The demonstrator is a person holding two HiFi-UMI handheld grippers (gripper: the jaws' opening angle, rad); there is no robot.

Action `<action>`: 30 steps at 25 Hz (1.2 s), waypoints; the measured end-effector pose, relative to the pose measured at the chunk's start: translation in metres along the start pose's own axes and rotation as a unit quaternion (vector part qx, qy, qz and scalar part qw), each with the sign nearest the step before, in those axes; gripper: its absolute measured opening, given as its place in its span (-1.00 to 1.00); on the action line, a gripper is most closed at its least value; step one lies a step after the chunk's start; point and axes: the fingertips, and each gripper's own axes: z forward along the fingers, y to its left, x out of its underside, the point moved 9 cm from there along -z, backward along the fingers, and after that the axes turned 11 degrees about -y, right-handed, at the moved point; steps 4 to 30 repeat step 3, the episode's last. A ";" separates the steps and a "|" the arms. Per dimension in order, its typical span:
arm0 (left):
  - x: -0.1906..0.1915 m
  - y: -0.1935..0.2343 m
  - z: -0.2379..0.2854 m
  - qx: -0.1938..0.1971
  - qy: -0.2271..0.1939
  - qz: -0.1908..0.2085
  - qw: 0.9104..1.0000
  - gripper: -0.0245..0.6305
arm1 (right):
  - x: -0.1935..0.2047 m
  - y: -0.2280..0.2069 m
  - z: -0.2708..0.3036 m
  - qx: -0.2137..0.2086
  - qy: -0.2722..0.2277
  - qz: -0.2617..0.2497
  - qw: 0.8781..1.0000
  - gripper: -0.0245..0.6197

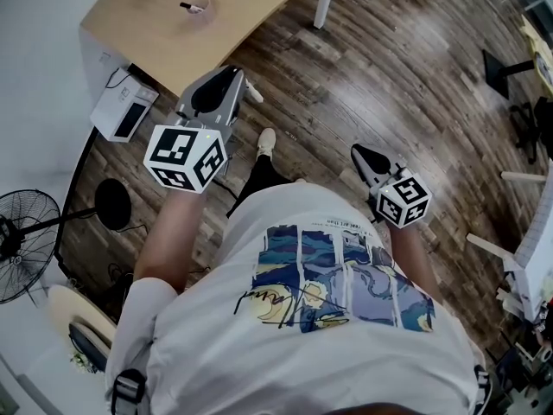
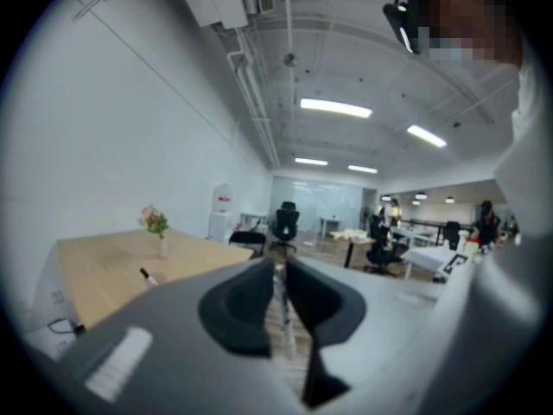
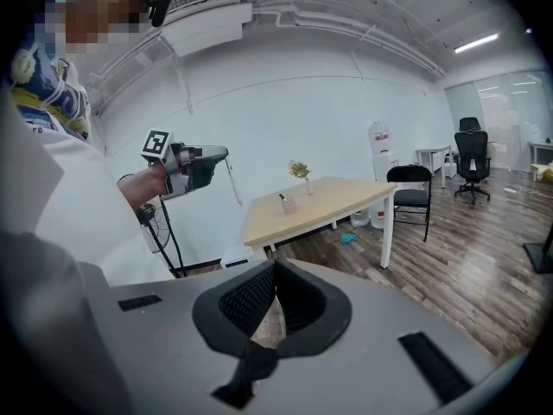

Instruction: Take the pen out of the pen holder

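Pen (image 1: 187, 7) stands in pen holder (image 1: 204, 9) on the table (image 1: 138, 33), well apart from both grippers. Left gripper (image 2: 281, 268) jaws barely parted, right gripper (image 3: 275, 268) jaws together, both empty; approaching unopened may topple the holder.

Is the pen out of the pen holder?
No: in the head view the pen stands in the pen holder on the wooden table.

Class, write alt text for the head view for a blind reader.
Seen from above, a person in a white printed T-shirt holds a left gripper and a right gripper over a dark wood floor. Ahead stands a pale wooden table with a pen in a pen holder; neither gripper reaches it.
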 end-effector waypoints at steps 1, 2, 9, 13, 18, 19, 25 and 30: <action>0.000 0.000 0.001 0.000 0.001 0.000 1.000 -0.77 | 0.000 -0.001 0.000 0.000 0.001 0.000 1.000 -0.90; 0.000 0.000 0.002 0.001 0.001 0.000 1.000 -0.77 | 0.000 -0.001 0.001 0.000 0.001 0.000 1.000 -0.90; 0.000 0.001 0.003 0.001 0.001 -0.001 1.000 -0.77 | -0.001 -0.002 0.001 0.000 0.001 0.000 1.000 -0.90; 0.000 0.001 0.003 0.001 0.001 -0.001 1.000 -0.77 | -0.001 -0.002 0.001 0.000 0.001 0.000 1.000 -0.90; 0.000 0.001 0.003 0.001 0.001 -0.001 1.000 -0.77 | -0.001 -0.002 0.001 0.000 0.001 0.000 1.000 -0.90; 0.000 0.001 0.003 0.001 0.001 -0.001 1.000 -0.77 | -0.001 -0.002 0.001 0.000 0.001 0.000 1.000 -0.90; 0.000 0.001 0.003 0.001 0.001 -0.001 1.000 -0.77 | -0.001 -0.002 0.001 0.000 0.001 0.000 1.000 -0.90; 0.000 0.001 0.003 0.001 0.001 -0.001 1.000 -0.77 | -0.001 -0.002 0.001 0.000 0.001 0.000 1.000 -0.90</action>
